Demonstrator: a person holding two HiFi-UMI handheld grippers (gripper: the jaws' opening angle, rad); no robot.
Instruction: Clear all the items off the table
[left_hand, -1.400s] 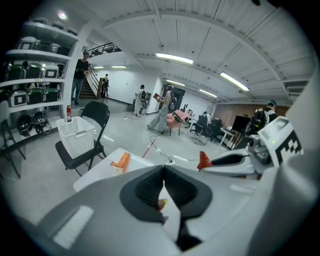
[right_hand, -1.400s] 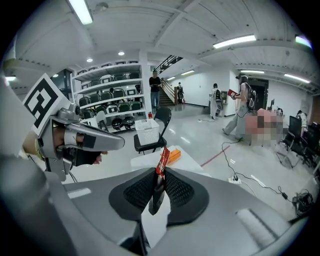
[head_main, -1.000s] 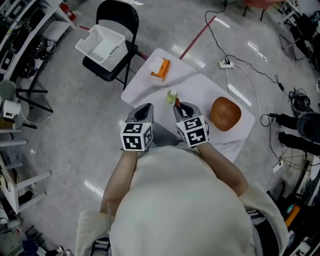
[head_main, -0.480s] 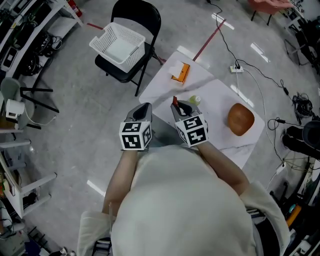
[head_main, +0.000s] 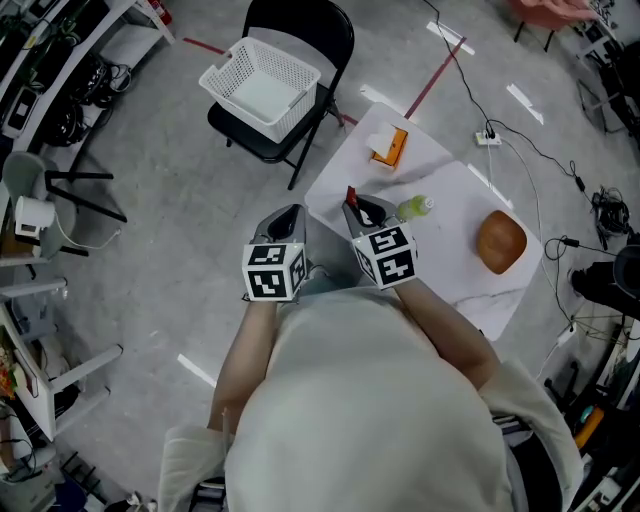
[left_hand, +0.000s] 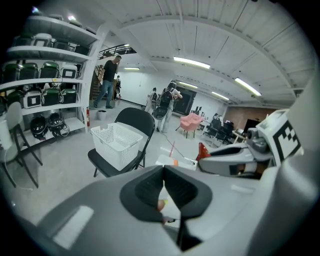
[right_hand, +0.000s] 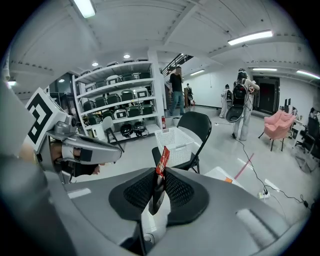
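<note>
Red packet (right_hand: 161, 161): clamped upright between the right gripper's jaws, with its red top standing clear above the pads. In the head view it (head_main: 351, 197) shows over the left part of the table.
Right gripper (right_hand: 159, 187): closed onto the red packet, with both pads pressing its sides. In the head view it (head_main: 358, 210) points toward 12 o'clock.
Left gripper (left_hand: 164, 186): clenched, pads meeting, nothing between them. In the head view it (head_main: 290, 215) is at 9 o'clock of the right gripper, just off the table's left corner.
Table (head_main: 440, 255): white top, three items on it.
Green bottle (head_main: 415, 208): lying on its side, near the right gripper at its 3 o'clock.
Orange box (head_main: 388, 147): on the table's far corner, at 1 o'clock of the right gripper.
Brown bowl (head_main: 501, 241): at the table's right edge, at 3 to 4 o'clock, well apart from the bottle.
White basket (head_main: 262, 85): on the seat of the black folding chair (head_main: 330, 30), at 11 o'clock of both grippers and off the table.
</note>
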